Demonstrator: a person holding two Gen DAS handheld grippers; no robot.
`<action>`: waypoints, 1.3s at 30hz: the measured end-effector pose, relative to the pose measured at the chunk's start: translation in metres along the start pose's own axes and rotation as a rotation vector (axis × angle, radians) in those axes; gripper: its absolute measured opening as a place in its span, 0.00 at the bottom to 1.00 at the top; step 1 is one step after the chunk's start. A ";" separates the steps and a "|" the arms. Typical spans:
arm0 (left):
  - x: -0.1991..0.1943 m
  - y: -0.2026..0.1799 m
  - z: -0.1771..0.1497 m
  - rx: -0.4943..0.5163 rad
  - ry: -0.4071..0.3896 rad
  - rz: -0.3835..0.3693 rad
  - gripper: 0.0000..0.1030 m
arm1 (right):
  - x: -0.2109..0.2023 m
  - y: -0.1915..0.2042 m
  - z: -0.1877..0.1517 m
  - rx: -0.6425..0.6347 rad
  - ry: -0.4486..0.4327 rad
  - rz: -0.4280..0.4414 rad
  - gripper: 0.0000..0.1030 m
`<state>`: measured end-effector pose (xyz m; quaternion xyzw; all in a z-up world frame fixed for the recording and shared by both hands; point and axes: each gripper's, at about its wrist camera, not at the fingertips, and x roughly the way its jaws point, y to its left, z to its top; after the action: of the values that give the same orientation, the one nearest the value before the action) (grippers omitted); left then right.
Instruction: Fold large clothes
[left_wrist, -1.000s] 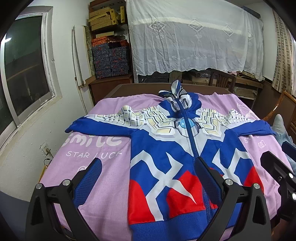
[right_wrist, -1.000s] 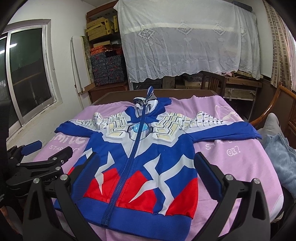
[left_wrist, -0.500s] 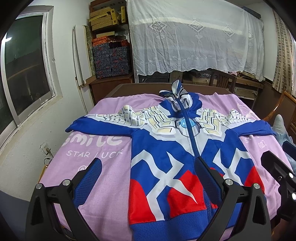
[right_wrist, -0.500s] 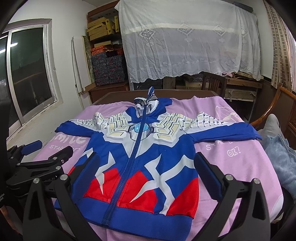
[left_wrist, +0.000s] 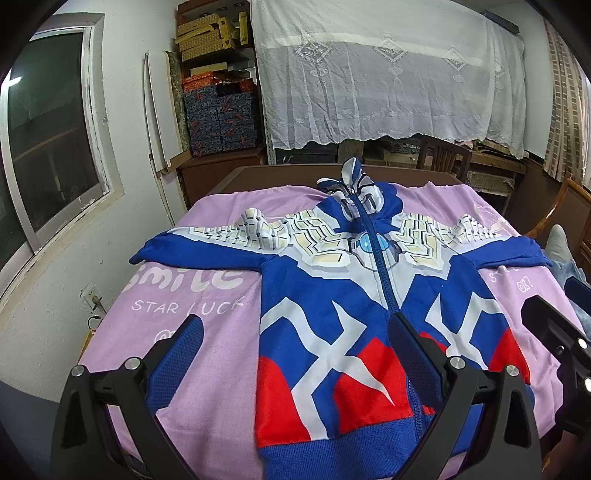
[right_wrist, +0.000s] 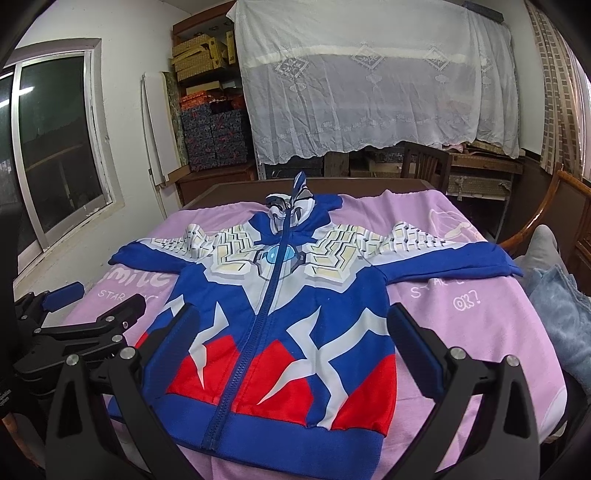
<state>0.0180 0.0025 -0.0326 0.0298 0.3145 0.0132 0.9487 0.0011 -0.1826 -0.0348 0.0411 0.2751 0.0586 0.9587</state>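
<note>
On the pink blanket the zip hoodie lies flat, both my left gripper and right gripper gaping empty above its near hem, so pinching one layer risks dragging it askew.

The hoodie's bottom hem was partly covered in the left wrist view by the left gripper's right finger. The pink sheet's lettering left of the hoodie was cut short by the sleeve; in the right wrist view it sat partly behind the left gripper. The shelving beyond the hoodie stayed concealed under the white lace cloth.
</note>
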 end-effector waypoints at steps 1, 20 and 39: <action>0.000 0.000 0.000 0.002 0.001 0.000 0.97 | 0.000 0.000 0.000 0.001 -0.004 0.000 0.96; 0.009 -0.001 -0.001 0.002 0.010 0.003 0.97 | 0.003 0.001 0.000 0.000 0.000 0.000 0.96; 0.021 0.004 -0.006 -0.003 0.030 0.021 0.97 | 0.010 -0.005 -0.003 0.018 0.008 -0.002 0.96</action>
<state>0.0313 0.0079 -0.0494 0.0313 0.3283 0.0241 0.9438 0.0081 -0.1862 -0.0428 0.0489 0.2798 0.0553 0.9572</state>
